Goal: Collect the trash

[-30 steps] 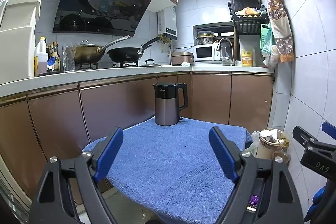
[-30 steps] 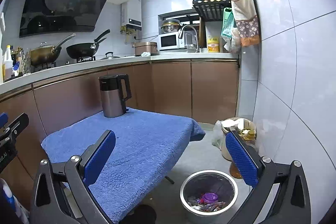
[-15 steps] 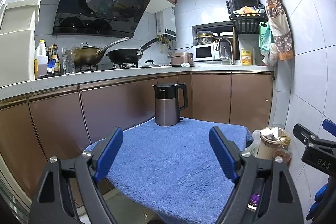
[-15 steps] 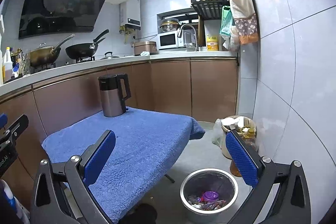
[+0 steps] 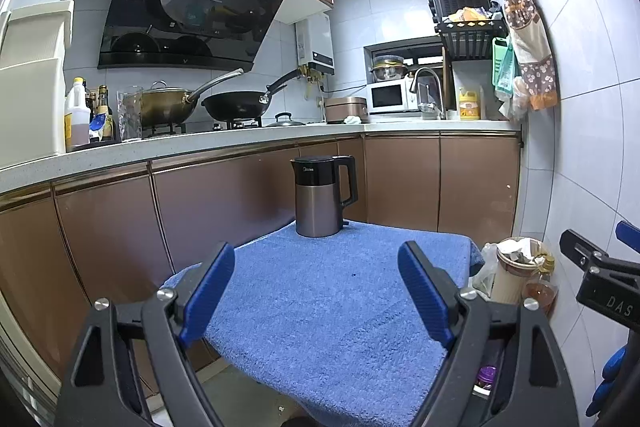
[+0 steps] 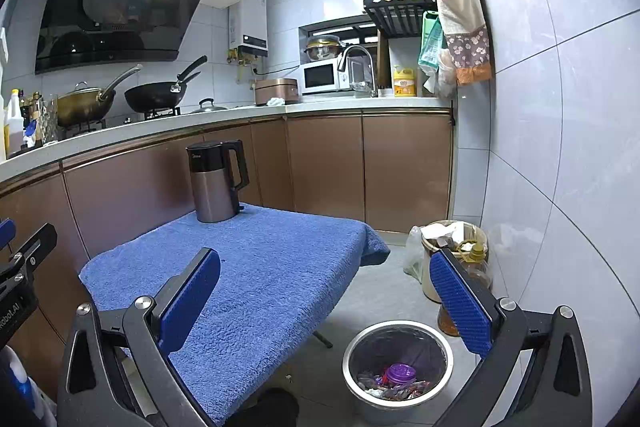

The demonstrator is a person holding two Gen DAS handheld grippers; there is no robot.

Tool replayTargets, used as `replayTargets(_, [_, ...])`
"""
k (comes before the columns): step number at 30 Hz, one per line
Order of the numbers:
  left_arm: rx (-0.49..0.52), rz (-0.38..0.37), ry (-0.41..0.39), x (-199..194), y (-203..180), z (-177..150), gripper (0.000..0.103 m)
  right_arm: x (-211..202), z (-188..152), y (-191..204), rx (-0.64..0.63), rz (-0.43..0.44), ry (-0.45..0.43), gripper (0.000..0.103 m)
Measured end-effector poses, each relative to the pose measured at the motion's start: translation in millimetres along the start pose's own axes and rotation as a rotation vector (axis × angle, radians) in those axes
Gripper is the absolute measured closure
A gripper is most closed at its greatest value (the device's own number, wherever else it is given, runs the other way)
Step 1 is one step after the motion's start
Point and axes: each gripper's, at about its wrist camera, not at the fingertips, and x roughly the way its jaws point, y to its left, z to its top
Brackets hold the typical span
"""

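A round metal bin (image 6: 398, 367) with a dark liner stands on the floor right of the table and holds a purple lid (image 6: 400, 373) and scraps. My right gripper (image 6: 324, 291) is open and empty, above the table's right edge and the bin. My left gripper (image 5: 316, 291) is open and empty, above the blue towel (image 5: 332, 307) on the table. No loose trash shows on the towel (image 6: 256, 267). In the left wrist view the bin is mostly hidden behind my right finger; only the purple lid (image 5: 486, 373) shows.
A steel kettle (image 5: 320, 199) stands at the towel's far edge; it also shows in the right wrist view (image 6: 218, 183). A full beige bin (image 6: 452, 255) and an oil bottle (image 6: 474, 267) stand by the right wall. Brown cabinets (image 6: 328, 167) run behind.
Both views have risen and tilted up slightly. Both grippers stay open and empty.
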Motion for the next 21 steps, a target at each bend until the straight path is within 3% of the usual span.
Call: replayTargets(21, [0.009,-0.004,0.021,3.8,-0.8,-3.2,0.020,1.5,-2.7,-1.8,0.000,-0.004,0.004,0.000])
